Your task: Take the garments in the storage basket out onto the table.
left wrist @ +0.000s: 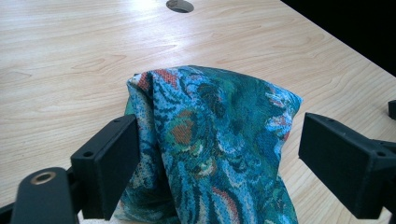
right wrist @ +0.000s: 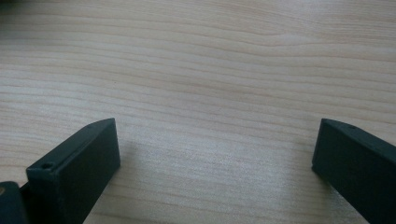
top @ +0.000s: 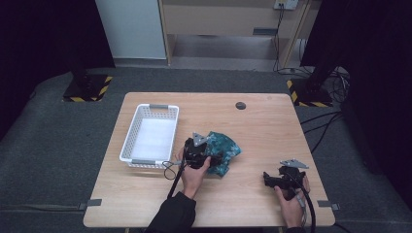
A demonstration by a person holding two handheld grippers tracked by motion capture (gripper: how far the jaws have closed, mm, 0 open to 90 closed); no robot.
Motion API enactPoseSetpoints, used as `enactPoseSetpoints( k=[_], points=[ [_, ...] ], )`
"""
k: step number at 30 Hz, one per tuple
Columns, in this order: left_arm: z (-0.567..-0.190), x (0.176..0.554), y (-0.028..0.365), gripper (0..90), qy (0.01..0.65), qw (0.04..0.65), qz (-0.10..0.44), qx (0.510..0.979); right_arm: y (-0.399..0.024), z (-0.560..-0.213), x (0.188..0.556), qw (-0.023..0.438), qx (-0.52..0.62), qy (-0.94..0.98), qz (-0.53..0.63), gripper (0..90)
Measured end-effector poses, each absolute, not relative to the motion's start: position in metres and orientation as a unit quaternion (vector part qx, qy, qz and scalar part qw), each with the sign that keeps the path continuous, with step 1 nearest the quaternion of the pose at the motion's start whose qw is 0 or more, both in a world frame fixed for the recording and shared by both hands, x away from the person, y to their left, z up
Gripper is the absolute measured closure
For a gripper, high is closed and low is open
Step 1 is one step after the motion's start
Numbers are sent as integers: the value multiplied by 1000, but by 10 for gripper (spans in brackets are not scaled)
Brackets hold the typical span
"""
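A light wooden tabletop carries a white slotted basket at its left part and a crumpled teal patterned cloth near the middle, just to the right of the basket. A small dark round spot lies on the wood near the far edge.

The person's left hand holds the left gripper at the near left edge of the cloth. In the left gripper view its jaws stand wide apart, one on each side of the bunched cloth; the left jaw lies against the fabric, while a gap shows between the right jaw and the fabric.

The right hand holds the right gripper low over bare wood near the front right of the tabletop, well apart from the cloth. In the right gripper view its jaws are spread wide with nothing but wood grain between them
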State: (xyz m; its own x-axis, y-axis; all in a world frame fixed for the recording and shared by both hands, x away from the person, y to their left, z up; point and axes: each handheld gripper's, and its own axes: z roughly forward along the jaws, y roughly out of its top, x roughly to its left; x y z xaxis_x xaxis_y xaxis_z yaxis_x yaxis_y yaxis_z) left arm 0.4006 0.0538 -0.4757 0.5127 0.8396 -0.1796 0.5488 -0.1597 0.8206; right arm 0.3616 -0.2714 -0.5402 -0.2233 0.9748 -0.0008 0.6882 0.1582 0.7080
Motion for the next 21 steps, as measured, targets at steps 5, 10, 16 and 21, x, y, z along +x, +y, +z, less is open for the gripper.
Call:
enactPoseSetpoints(
  k=[5,10,16,21],
  points=[
    [-474,397,56,116,463,455,165,742,-271,-540,362,239,575,723,300,8],
    [-472,394,58,116,461,461,169,739,-271,-540,362,239,575,722,300,8],
    [-470,391,59,116,458,470,173,734,-271,-540,362,239,575,722,300,8],
    [-468,389,61,116,457,475,176,731,-271,-540,362,239,576,722,300,8]
  ],
)
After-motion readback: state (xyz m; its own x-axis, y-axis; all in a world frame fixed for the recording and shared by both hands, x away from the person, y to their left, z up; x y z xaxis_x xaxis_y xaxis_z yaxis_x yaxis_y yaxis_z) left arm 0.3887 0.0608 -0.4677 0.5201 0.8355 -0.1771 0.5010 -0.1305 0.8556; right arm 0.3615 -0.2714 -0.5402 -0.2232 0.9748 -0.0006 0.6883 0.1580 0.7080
